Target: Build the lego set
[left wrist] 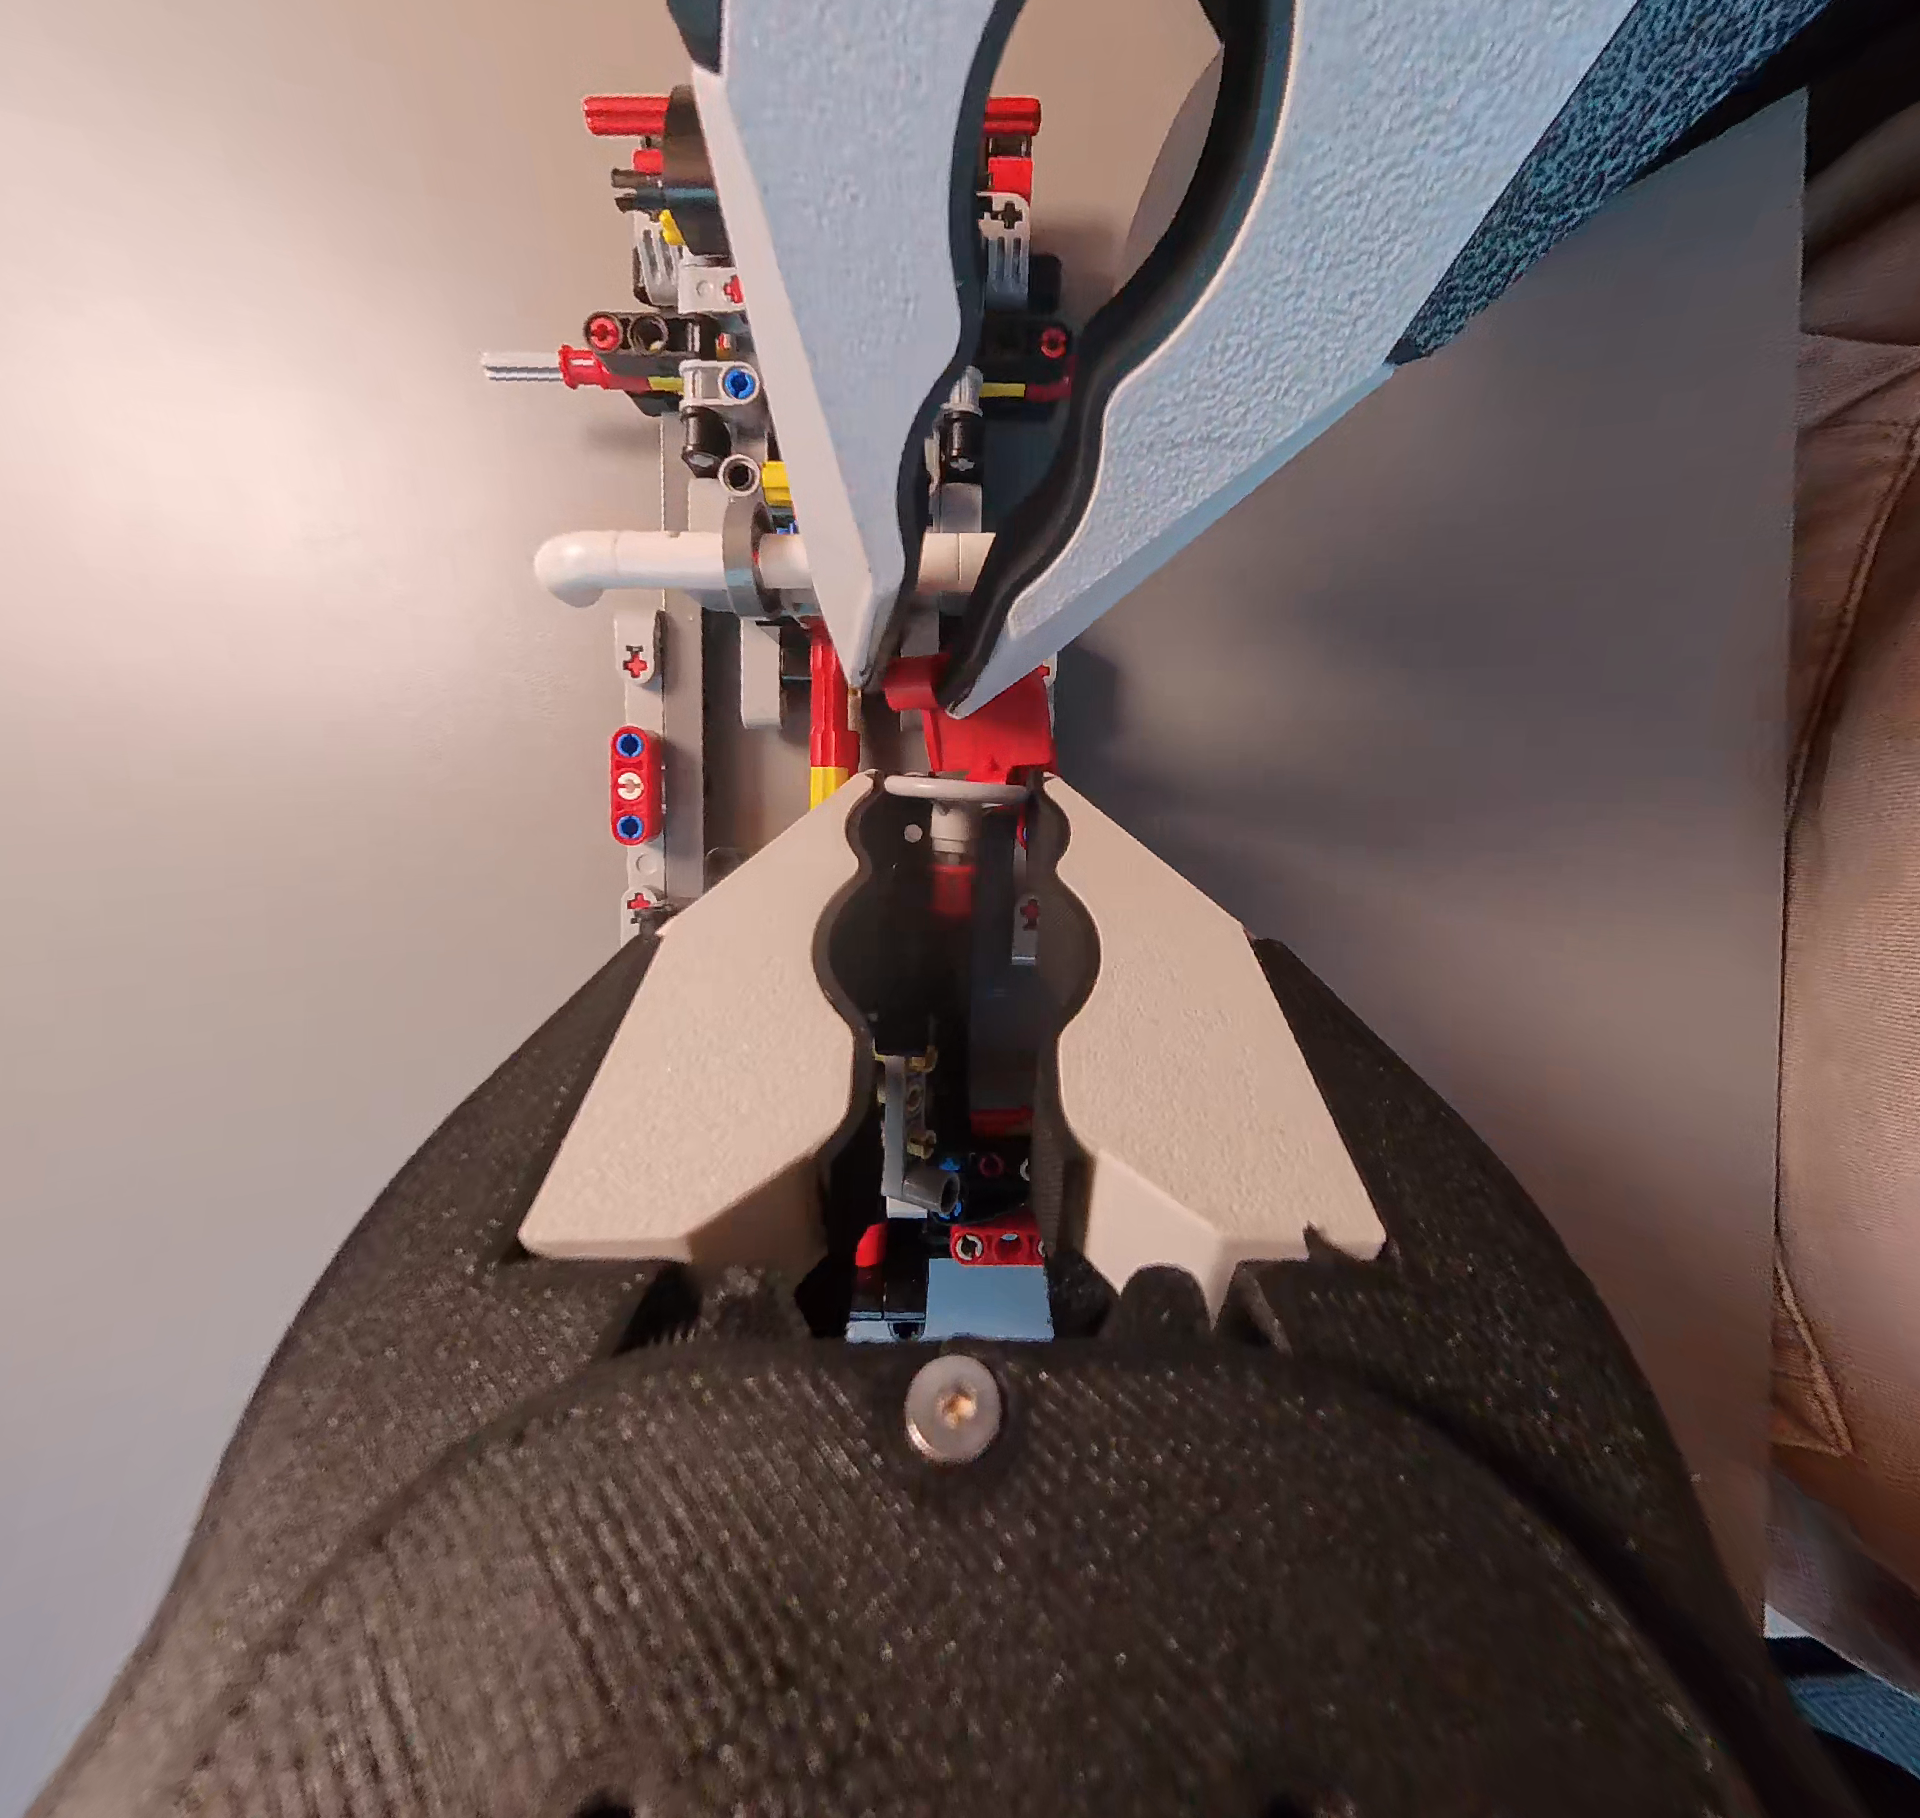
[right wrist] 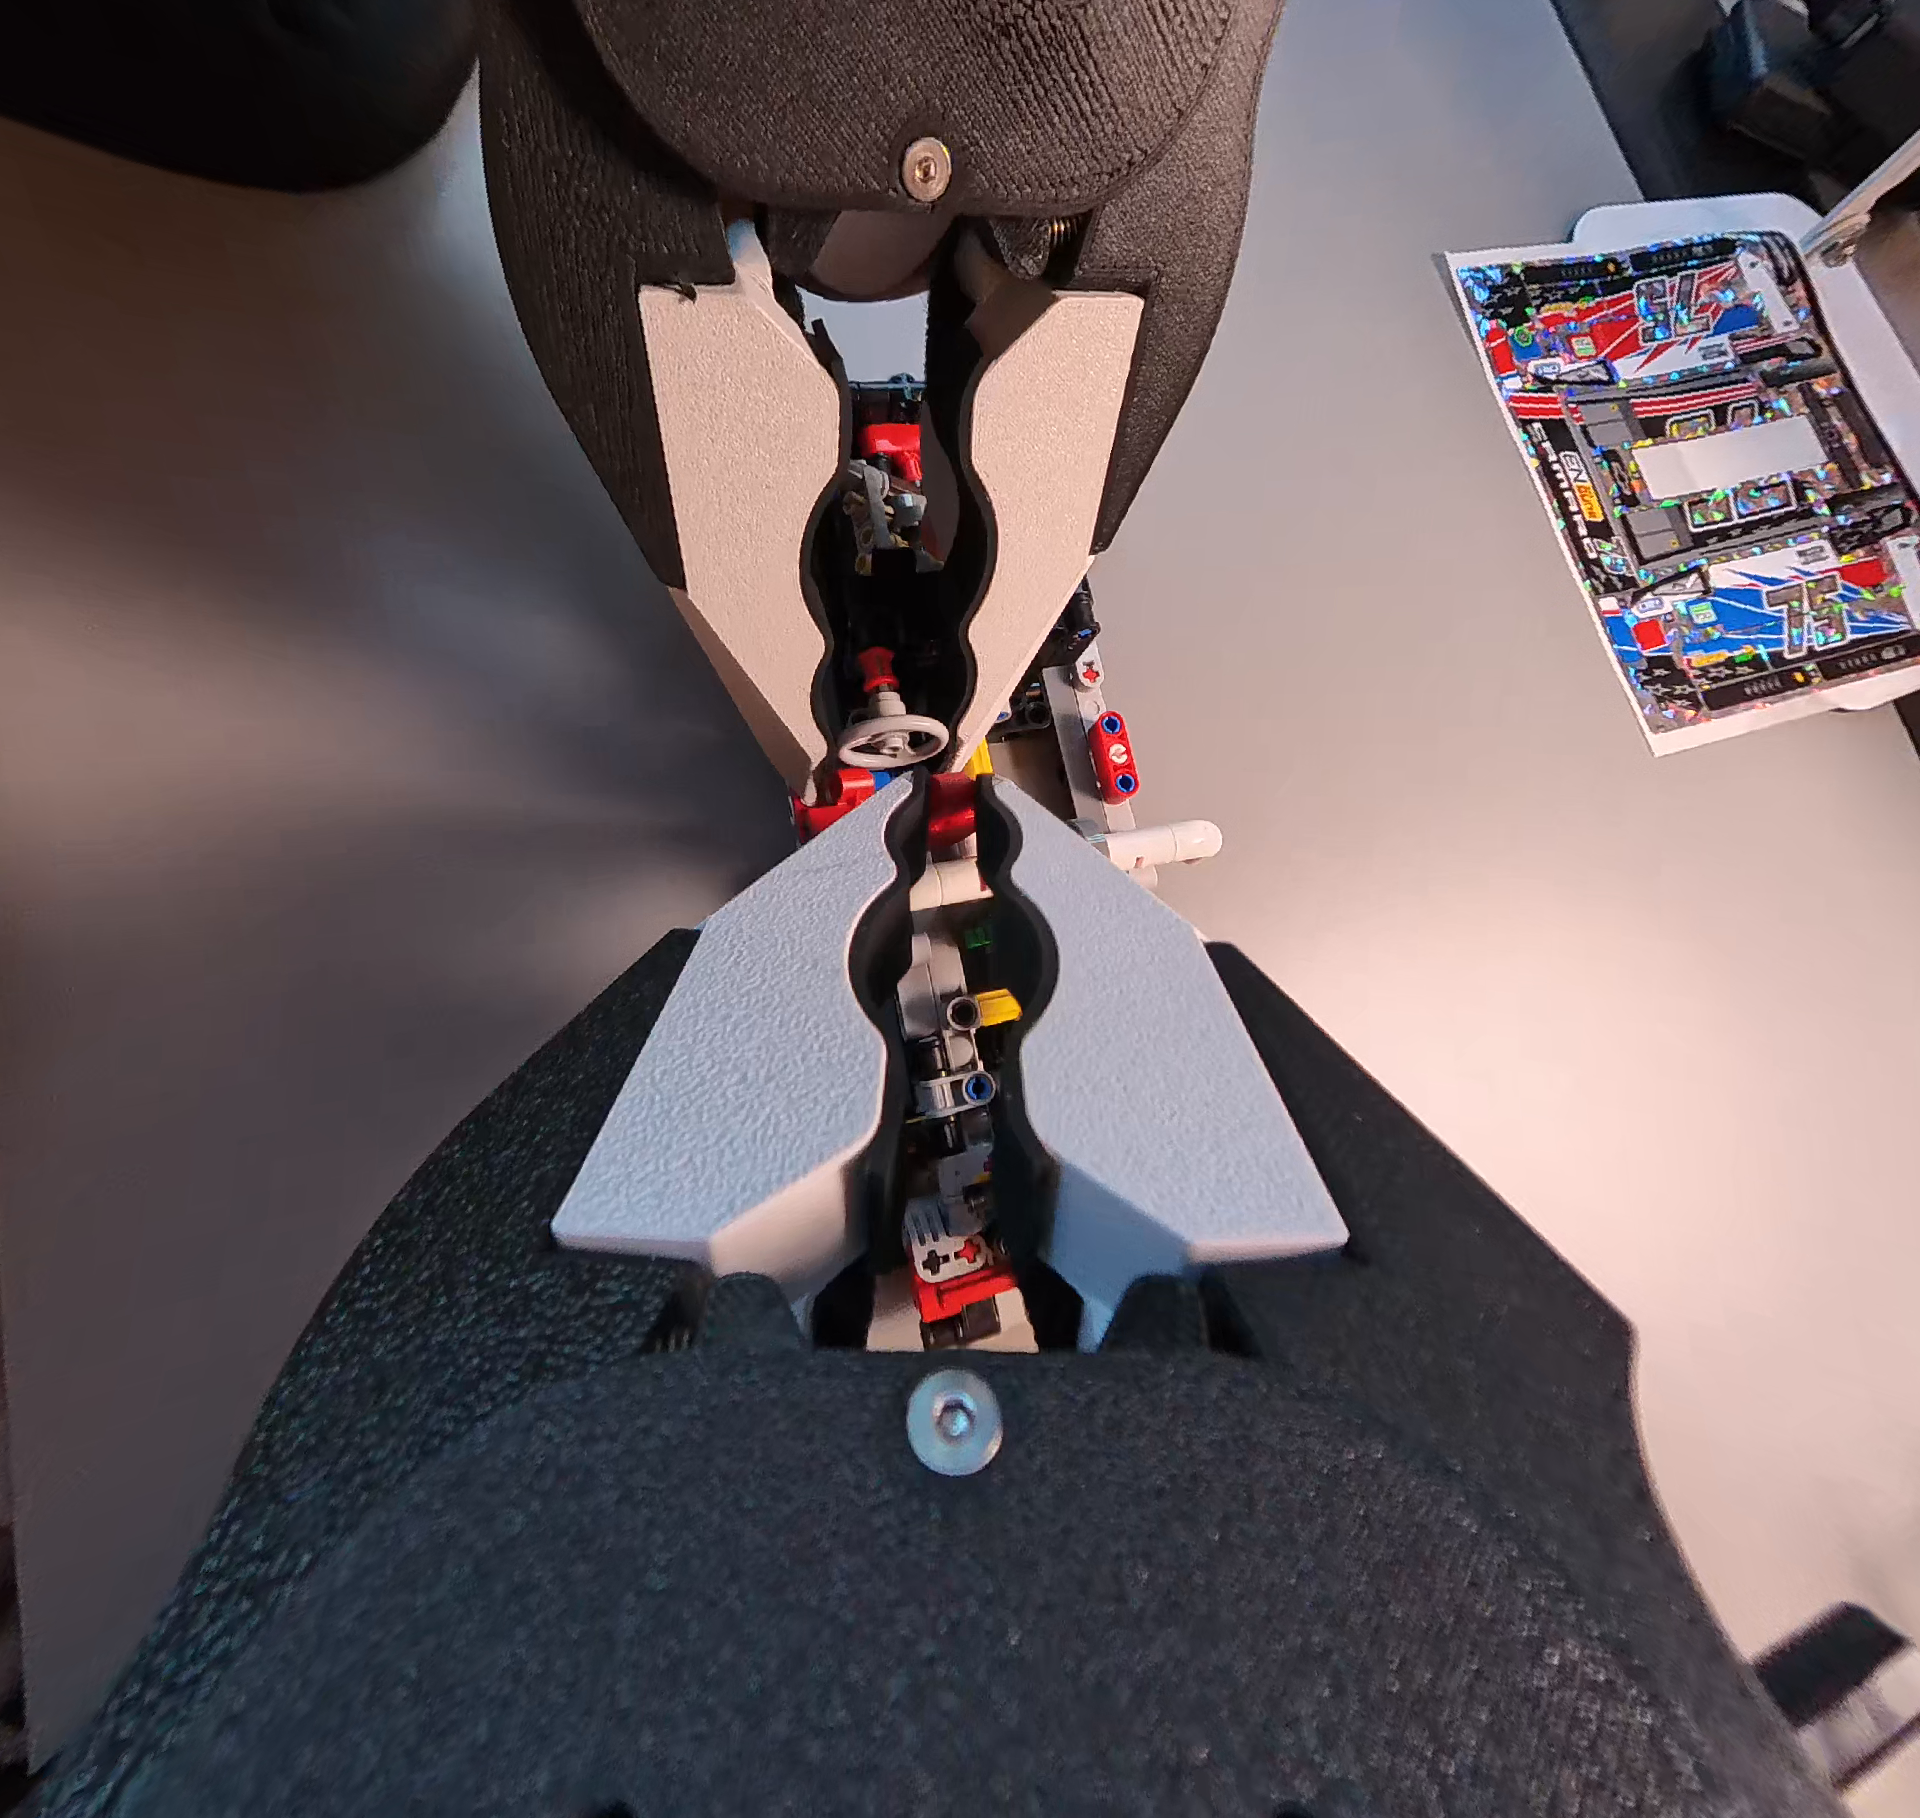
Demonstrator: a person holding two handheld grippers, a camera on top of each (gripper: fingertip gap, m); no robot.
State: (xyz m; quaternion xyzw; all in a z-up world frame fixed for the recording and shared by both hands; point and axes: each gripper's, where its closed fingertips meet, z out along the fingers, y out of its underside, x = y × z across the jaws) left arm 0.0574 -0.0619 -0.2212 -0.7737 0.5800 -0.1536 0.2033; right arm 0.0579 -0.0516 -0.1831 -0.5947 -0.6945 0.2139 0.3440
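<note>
The right tool (right wrist: 948, 812) has its two grey fingers drawn in tight on a small red piece (right wrist: 951, 807) at the middle of the lego model (right wrist: 940, 1062), the tips pinching it from either side. Facing it tip to tip, the left tool (left wrist: 951, 781) is nearly closed around the model's narrow body, just at the small grey steering wheel (left wrist: 951, 788); whether its pads truly press on the model I cannot tell, since the wheel and the frame fill the gap between them. The model itself lies flat on the pale desk (right wrist: 1403, 1041), a long frame of grey beams with red, black, yellow and blue pins, running lengthwise under both tools so that each tool covers one end of it. A white pipe-shaped part (left wrist: 613, 563) sticks out sideways from its middle, and a short red beam with blue pins (left wrist: 632, 783) sits on its outer edge beside that. Well apart from the model, toward the far right of the desk in the right wrist view, lies a glittery sticker sheet (right wrist: 1694, 480) in red, blue and silver, with some dark objects (right wrist: 1808, 75) beyond it at the desk's corner.
</note>
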